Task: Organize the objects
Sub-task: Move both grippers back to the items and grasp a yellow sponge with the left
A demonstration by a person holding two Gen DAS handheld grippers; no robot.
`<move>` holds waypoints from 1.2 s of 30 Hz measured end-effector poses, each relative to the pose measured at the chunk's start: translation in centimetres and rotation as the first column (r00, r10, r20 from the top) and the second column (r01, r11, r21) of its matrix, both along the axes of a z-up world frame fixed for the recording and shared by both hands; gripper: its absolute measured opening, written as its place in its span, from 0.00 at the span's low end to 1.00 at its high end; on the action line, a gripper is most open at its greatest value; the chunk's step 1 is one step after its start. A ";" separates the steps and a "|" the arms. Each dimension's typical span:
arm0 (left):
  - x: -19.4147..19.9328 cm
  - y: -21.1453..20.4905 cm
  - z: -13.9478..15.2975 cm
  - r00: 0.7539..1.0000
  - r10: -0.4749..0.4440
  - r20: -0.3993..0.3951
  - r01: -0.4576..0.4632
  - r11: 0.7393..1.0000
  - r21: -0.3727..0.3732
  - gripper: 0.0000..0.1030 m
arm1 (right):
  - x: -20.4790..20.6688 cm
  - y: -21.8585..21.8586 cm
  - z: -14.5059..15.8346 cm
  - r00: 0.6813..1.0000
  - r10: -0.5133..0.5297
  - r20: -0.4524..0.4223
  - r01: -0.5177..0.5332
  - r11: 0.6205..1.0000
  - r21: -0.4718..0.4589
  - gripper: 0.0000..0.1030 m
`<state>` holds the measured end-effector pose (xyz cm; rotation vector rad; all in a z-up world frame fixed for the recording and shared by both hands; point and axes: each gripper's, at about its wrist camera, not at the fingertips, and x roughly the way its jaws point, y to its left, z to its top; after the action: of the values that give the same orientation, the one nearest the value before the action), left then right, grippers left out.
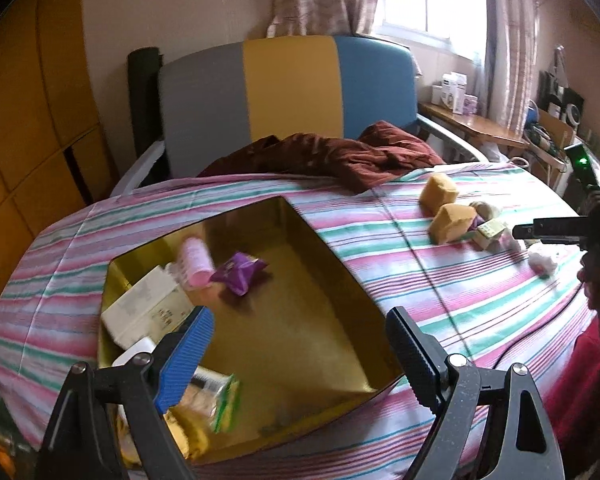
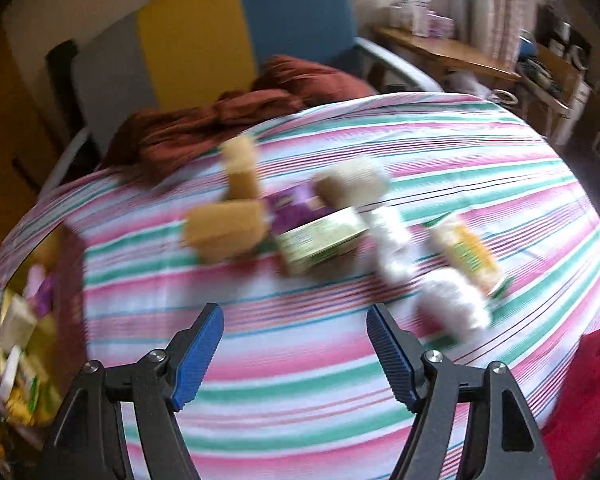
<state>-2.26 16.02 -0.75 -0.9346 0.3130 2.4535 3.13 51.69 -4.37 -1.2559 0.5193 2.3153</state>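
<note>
- Gold box [image 1: 300,312], far left on the striped bedsheet [image 1: 400,280]: open-topped, already holding a pink bottle [image 1: 198,266], a purple packet [image 1: 240,272] and a white carton [image 1: 148,312]; its near corner is cut off behind the gripper frame
- Left gripper [image 1: 300,352]: released and empty, jaws wide, poised over the box
- Loose pile, well right of the box: two tan sponge blocks [image 2: 224,228], a green-and-white carton [image 2: 324,240], a yellow packet [image 2: 472,256], white fluffy items [image 2: 452,300]
- Right gripper [image 2: 296,344]: released and empty, above bare sheet just short of the pile; judged step, reaching for the next item
- Advice: straddle one single item, the carton across its narrow faces, and close squarely
- Right wrist view is motion-blurred; labels and the purple thing under the carton are unreadable
</note>
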 end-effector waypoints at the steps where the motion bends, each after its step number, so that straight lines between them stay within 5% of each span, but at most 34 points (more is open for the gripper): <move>1: 0.0 0.5 0.2 1.000 -0.011 -0.006 0.011 1.000 0.000 0.86 | 0.1 1.1 -0.1 1.000 -0.022 -0.004 0.022 1.000 -0.002 0.73; 12: -1.6 9.9 0.1 0.984 -0.178 0.002 0.178 0.983 -0.048 0.86 | 4.0 8.0 -2.2 0.952 -0.292 -0.092 0.273 0.946 -0.175 0.73; 25: -5.8 22.2 -3.2 0.948 -0.291 0.128 0.305 0.946 -0.110 0.86 | 3.9 7.9 -2.3 0.959 -0.256 -0.119 0.223 0.946 -0.236 0.73; 36: -8.0 29.2 -5.7 0.913 -0.393 0.107 0.406 0.899 -0.164 0.86 | 3.8 8.3 -2.7 0.959 -0.251 -0.130 0.206 0.934 -0.291 0.73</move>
<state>-10.29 45.21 -6.47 -0.9235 0.6484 2.0333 6.94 59.97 -7.05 -1.0571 1.0196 2.2110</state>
